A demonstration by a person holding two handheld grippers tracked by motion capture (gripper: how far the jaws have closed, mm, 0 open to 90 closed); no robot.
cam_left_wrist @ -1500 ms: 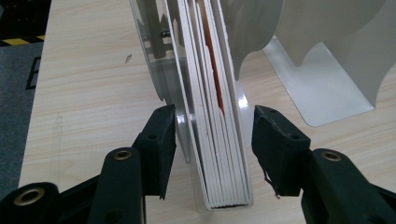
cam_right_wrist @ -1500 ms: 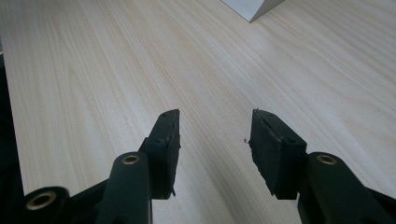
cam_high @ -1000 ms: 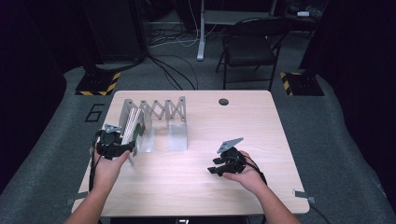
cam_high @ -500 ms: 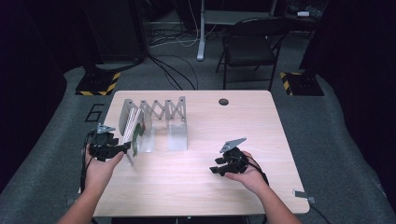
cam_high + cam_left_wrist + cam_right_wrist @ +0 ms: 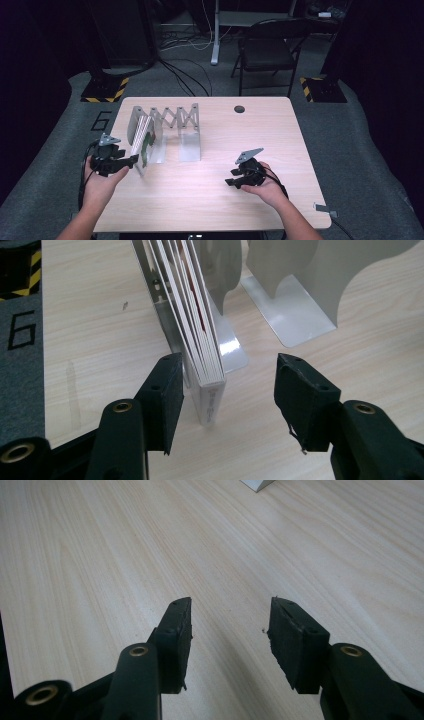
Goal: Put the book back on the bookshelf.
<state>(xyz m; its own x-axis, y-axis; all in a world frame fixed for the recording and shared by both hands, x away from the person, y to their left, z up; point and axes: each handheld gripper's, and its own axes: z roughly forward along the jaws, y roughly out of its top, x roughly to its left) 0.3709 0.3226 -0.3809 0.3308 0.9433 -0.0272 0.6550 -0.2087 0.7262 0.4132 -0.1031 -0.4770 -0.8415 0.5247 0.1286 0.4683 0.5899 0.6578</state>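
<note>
Here the left gripper [image 5: 225,390] stands open around the books' [image 5: 200,340] near end, in the rack [image 5: 165,125] by the worktop's left edge; next, squeeze; the right gripper [image 5: 227,630] idles open.

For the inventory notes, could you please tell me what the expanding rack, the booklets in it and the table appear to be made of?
The rack looks like thin sheet metal, light grey and semi-glossy, with reflections on its base. The booklets seem to be paper or card, with thin white edges. The table shows a pale wood grain, possibly laminate.
</note>
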